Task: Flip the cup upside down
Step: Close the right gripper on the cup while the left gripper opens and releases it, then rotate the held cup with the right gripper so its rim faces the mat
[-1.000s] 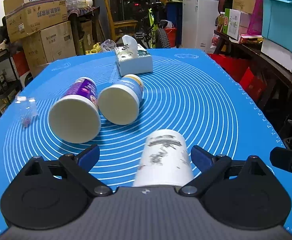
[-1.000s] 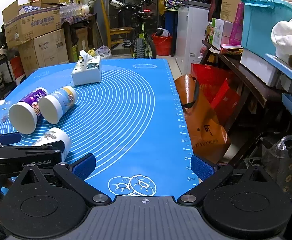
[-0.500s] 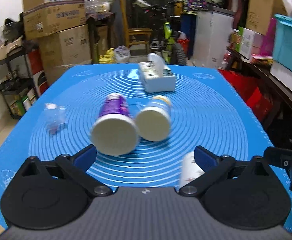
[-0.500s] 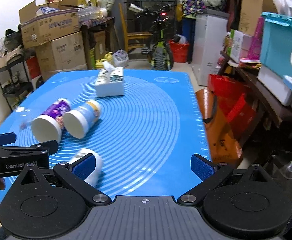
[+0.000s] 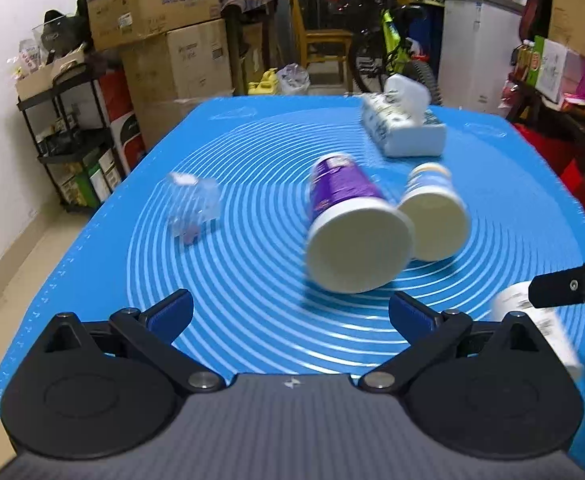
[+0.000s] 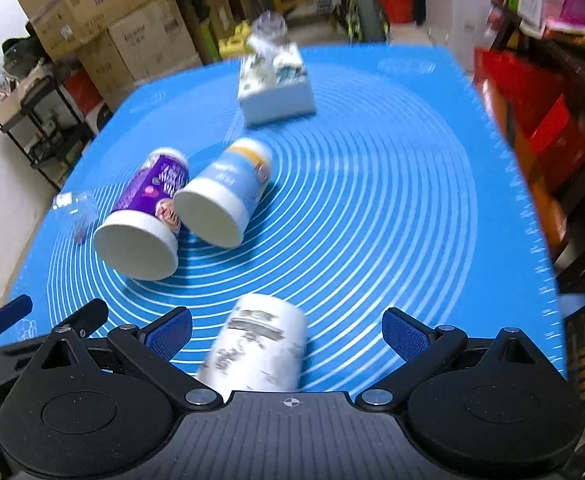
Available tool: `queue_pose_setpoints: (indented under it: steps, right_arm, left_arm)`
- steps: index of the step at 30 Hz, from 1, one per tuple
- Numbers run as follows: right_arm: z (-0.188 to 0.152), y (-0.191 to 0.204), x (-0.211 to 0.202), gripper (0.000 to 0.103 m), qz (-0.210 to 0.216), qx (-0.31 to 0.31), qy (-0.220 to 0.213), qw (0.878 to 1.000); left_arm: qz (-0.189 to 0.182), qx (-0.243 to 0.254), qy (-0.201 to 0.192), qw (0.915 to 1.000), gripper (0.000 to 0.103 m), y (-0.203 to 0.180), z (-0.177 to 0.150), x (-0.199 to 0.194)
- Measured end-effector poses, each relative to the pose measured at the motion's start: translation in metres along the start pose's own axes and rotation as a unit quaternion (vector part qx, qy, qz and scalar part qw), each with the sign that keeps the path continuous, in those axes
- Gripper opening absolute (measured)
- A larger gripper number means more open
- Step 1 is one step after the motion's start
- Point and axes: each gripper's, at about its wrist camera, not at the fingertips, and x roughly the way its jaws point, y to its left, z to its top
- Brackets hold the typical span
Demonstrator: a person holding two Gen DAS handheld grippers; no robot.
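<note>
We find three cups lying on their sides on the blue mat (image 6: pixel 392 208) covering the worktop. The white cup (image 6: pixel 258 344) lies between the wide-spread jaws of the right gripper (image 6: pixel 287 334), untouched by either pad. The left gripper (image 5: pixel 291 314) also stands wide and holds nothing. The purple cup (image 5: pixel 344 220) and light-blue cup (image 5: pixel 432 216) lie side by side, touching, with a tissue box (image 6: pixel 276 88) beyond them.

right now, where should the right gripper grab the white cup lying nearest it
Grip the white cup across its round side wall near the middle. It lies on its side on the blue mat, between the open right gripper fingers, lengthwise along them, so easing forward and closing should probably catch it.
</note>
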Motion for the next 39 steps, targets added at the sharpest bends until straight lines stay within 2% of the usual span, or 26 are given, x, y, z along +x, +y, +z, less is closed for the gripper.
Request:
queue_pose_setpoints:
  steps: [6, 8, 10, 11, 12, 14, 19, 21, 23, 27, 30, 32, 35, 39]
  right_arm:
    - [0.003, 0.012, 0.030, 0.092, 0.014, 0.013, 0.058, 0.998]
    - [0.002, 0.013, 0.038, 0.086, 0.010, 0.015, 0.071, 0.997]
    - [0.002, 0.012, 0.046, 0.074, 0.009, 0.021, 0.085, 0.996]
    - [0.001, 0.012, 0.048, 0.073, 0.008, 0.023, 0.091, 0.996]
    - [0.000, 0.012, 0.047, 0.065, 0.006, 0.020, 0.086, 0.996]
    - [0.001, 0.013, 0.044, 0.064, 0.010, 0.017, 0.086, 0.996]
    - [-0.002, 0.016, 0.026, 0.063, 0.005, -0.007, 0.018, 1.000]
    - [-0.004, 0.018, 0.018, 0.063, -0.005, -0.022, -0.021, 1.000]
    - [-0.010, 0.022, 0.010, 0.063, -0.036, -0.048, -0.078, 0.995]
    - [-0.030, 0.030, 0.006, 0.063, -0.098, -0.098, -0.194, 0.971]
    - [-0.054, 0.034, 0.010, 0.064, -0.130, -0.143, -0.266, 0.944]
    - [-0.063, 0.034, 0.015, 0.064, -0.137, -0.158, -0.282, 0.936]
    - [-0.073, 0.033, 0.019, 0.064, -0.138, -0.168, -0.275, 0.936]
    - [-0.087, 0.036, 0.015, 0.064, -0.141, -0.186, -0.287, 0.929]
  left_arm:
    - [0.006, -0.004, 0.010, 0.9999, 0.103, 0.015, -0.006, 0.008]
    - [0.003, -0.006, 0.011, 0.9999, 0.102, 0.018, -0.007, 0.009]
    - [0.001, -0.006, 0.011, 0.9999, 0.103, 0.018, -0.008, 0.009]
    - [0.000, -0.006, 0.011, 0.9999, 0.102, 0.018, -0.008, 0.009]
    - [-0.001, -0.006, 0.009, 0.9999, 0.103, 0.018, -0.008, 0.009]
    - [-0.001, -0.006, 0.007, 1.0000, 0.102, 0.016, -0.008, 0.008]
    - [-0.005, -0.010, 0.002, 0.9999, 0.103, 0.015, -0.009, 0.005]
    - [-0.005, -0.011, -0.005, 0.9999, 0.103, 0.015, -0.009, 0.002]
    - [-0.006, -0.015, -0.011, 0.9998, 0.102, 0.015, -0.008, 0.000]
    - [-0.006, -0.025, -0.020, 0.9995, 0.103, 0.017, -0.008, -0.004]
    - [-0.008, -0.029, -0.021, 0.9993, 0.103, 0.018, -0.009, -0.005]
    - [-0.008, -0.031, -0.022, 0.9992, 0.103, 0.018, -0.010, -0.005]
    - [-0.010, -0.033, -0.022, 0.9991, 0.103, 0.018, -0.011, -0.005]
    - [-0.013, -0.033, -0.023, 0.9991, 0.102, 0.016, -0.014, -0.006]
